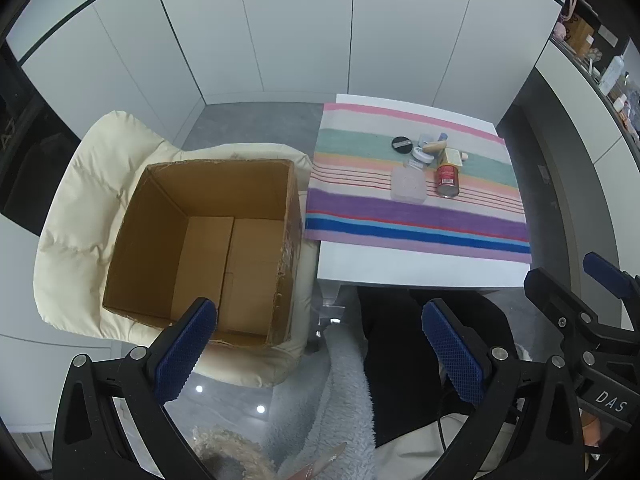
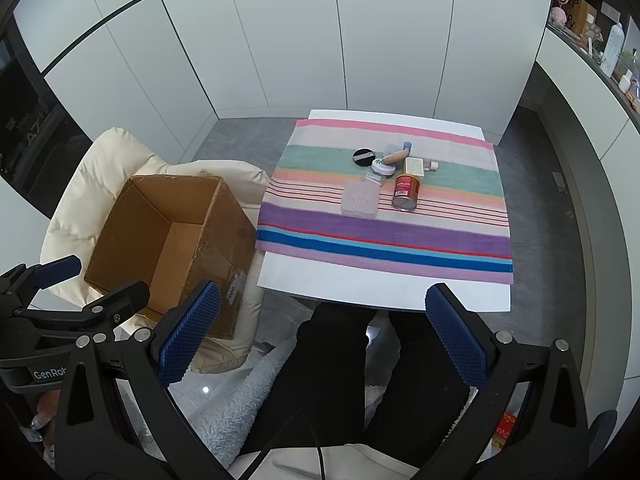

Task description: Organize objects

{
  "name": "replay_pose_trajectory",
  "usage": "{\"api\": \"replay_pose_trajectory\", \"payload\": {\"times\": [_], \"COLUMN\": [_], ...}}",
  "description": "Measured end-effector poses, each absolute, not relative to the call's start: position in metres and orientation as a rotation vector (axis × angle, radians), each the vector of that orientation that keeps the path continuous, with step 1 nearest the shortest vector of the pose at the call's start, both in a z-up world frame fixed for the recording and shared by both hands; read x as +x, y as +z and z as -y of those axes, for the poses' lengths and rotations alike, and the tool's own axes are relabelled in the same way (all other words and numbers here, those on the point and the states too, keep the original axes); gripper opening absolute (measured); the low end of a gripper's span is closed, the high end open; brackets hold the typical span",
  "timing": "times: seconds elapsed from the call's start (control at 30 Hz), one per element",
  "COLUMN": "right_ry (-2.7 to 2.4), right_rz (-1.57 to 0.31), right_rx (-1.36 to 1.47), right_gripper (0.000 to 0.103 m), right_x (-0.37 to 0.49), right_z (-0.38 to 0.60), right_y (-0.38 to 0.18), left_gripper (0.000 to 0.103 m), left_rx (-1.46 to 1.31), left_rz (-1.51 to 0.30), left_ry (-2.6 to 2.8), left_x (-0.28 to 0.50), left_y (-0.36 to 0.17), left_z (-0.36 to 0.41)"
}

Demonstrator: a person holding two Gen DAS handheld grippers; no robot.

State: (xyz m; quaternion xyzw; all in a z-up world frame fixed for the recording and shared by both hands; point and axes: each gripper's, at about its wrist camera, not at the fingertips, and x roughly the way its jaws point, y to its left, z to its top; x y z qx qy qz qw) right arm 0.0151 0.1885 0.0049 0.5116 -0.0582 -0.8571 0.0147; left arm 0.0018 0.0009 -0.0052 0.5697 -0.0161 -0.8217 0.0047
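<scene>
Red can (image 2: 406, 193) (on its side)

White panelled walls (image 2: 280, 40), grey floor (image 2: 540, 200), a white bench (image 2: 360, 292), cream chair (image 1: 80, 220), cluttered shelf (image 2: 600, 52) at right.

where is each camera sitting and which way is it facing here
Left wrist view: sits on the left gripper, angled down over the open brown cardboard box on a cream padded chair; its blue-padded fingers, the person's dark-trousered legs and the right gripper show.
Right wrist view: sits on the right gripper, angled down toward the white table with the striped cloth; its fingers, the legs and the left gripper show.
Shared: box, chair, cloth, the red tin can lying among small items.
</scene>
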Motion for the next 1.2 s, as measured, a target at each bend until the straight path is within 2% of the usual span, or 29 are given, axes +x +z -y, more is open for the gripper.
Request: {"api": "replay_pose_trajectory", "payload": {"times": [1.2], "right_ry": [-2.669], "right_rz": [0.177], "right_rx": [1.593], "right_gripper": [0.103], "right_x": [0.0137], "right_z": [-0.1909], "right_y": [-0.0009], "left_gripper": [0.103], "left_rx": [1.794], "left_rz": [0.051], "left_ry": [-2.579], "left_x": [0.0017], "left_y": [-0.0078], "left_z": [-0.0021]}}
